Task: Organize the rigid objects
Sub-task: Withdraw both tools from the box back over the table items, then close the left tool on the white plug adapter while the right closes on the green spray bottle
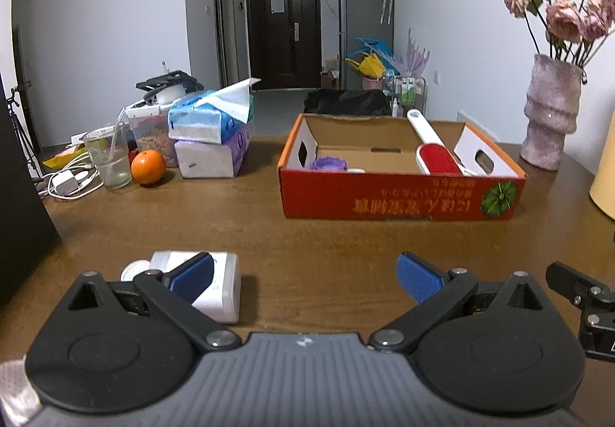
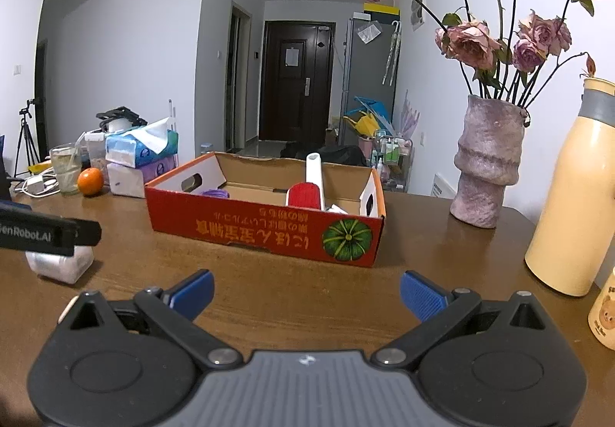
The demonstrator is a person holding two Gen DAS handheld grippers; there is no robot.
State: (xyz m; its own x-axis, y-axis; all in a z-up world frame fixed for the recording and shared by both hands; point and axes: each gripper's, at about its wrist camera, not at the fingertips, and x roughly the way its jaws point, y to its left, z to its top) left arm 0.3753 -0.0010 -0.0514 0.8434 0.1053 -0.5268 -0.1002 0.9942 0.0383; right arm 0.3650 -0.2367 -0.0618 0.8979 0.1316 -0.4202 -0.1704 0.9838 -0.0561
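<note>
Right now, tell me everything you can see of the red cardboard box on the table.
The red cardboard box is a shallow open tray of printed card, red outside with orange lettering and a green pumpkin picture on its near wall, plain brown inside. Its white end flaps have oval handle cut-outs. It sits flat on the brown table, upside-down lettering facing the cameras. Inside lie a red and white lint brush, its handle leaning on the far wall, and a purple lid. Neither gripper touches it.

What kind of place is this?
Probably a lived-in apartment: a wooden table with a vase of dried roses, and beyond it a dark front door beside a fridge.
</note>
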